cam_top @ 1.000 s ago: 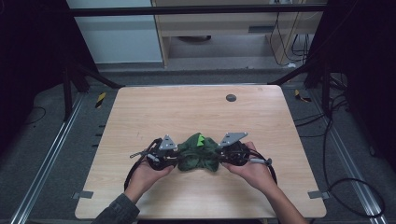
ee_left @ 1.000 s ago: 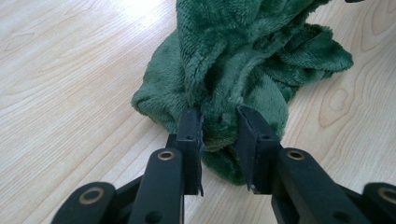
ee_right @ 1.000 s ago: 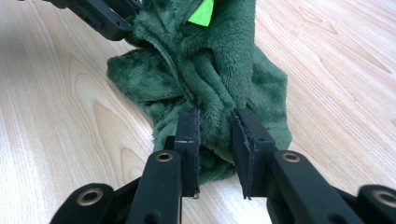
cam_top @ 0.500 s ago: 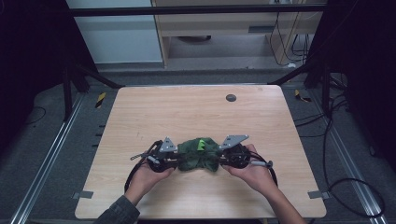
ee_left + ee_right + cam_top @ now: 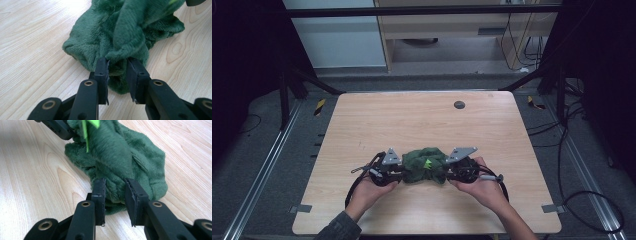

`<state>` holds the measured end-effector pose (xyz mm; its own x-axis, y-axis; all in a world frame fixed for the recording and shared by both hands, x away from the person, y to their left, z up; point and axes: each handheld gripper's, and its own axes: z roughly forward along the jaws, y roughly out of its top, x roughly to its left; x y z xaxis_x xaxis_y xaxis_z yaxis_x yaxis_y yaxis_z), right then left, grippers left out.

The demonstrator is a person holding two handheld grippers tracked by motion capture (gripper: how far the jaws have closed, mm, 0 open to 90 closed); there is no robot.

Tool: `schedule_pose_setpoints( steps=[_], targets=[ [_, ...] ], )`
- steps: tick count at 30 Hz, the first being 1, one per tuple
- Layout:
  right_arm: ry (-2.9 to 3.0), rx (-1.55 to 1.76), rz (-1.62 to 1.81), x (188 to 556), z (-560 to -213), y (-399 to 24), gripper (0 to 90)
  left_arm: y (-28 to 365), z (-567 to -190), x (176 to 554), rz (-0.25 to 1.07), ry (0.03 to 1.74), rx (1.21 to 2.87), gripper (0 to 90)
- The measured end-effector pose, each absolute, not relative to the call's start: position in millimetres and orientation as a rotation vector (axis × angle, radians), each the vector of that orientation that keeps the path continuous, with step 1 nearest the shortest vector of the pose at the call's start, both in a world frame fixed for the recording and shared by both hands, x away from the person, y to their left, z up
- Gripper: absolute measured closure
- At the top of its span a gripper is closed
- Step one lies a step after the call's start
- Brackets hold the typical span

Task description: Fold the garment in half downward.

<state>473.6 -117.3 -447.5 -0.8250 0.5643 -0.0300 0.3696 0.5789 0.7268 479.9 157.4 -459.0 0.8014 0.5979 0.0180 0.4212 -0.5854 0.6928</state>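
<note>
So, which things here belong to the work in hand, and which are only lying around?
Part of the work:
- green fleece cloth, bunched on the table
- left gripper, jaws around a fold of it
- right gripper, jaws around the opposite end

Lying about:
- dark round disc at the table's far edge
- yellow-black tool on the floor

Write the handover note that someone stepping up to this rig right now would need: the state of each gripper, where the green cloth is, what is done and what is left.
Left gripper: jaws closed on a fold of the green cloth at its left end.
Right gripper: jaws closed on a fold at the cloth's right end.
Cloth: bunched in a heap between the two grippers, resting on the wooden table near the front edge; a bright green tag shows on top.
Done: both ends gripped.
Left: probably lifting or pulling the ends apart to spread the cloth out; it is not yet flat.
</note>
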Motion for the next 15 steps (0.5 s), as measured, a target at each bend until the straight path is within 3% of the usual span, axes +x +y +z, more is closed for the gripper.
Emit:
schedule_pose_setpoints(
  steps=[15],
  targets=[
    [2.559,0.773,1.085,472.1,-449.8,-117.6,68.4,158.2,-461.9,480.9,0.334,0.759,2.28,69.8]
  ],
)
